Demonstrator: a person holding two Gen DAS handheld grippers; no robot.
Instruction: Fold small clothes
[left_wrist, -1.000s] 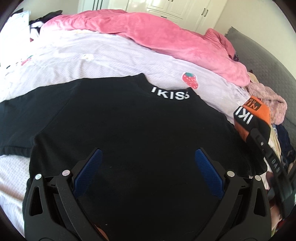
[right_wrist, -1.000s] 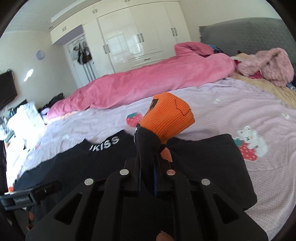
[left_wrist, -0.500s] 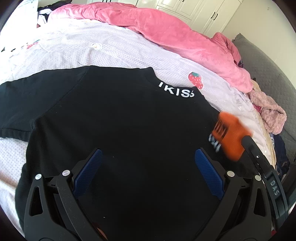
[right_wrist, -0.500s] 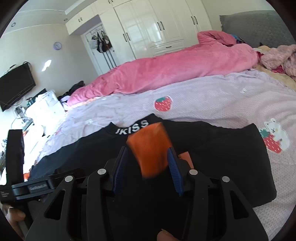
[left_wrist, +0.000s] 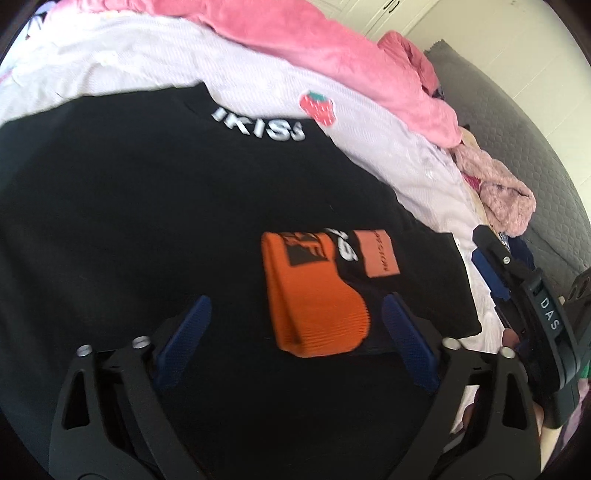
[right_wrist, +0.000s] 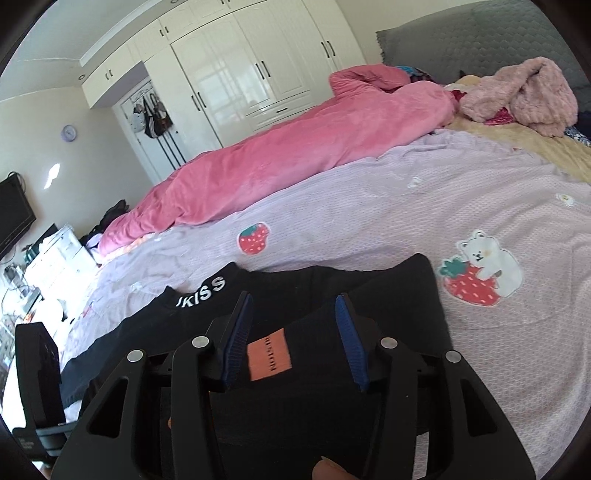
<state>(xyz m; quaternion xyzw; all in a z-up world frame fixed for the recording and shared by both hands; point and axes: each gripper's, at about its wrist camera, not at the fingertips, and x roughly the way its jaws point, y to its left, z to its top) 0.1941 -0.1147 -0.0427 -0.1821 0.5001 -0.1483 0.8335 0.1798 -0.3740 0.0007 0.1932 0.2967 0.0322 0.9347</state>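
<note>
1. Step in hand, as I judge it: the orange sock (left_wrist: 314, 295) has been let go and lies on the black shirt (left_wrist: 129, 221), just ahead of the left hand-held gripper (left_wrist: 295, 332), between its tips.
2. Left hand-held gripper: jaws wide apart, just been closing a little, nothing clamped.
3. Right hand-held gripper (right_wrist: 293, 332): jaws apart, having just opened; the sock lies below, untouched.
4. Next move likely calls for taking a shirt edge, with the sock cleared first.
5. Count: one sock, one shirt, two hand-held grippers, all on the bed (right_wrist: 369, 206).
</note>
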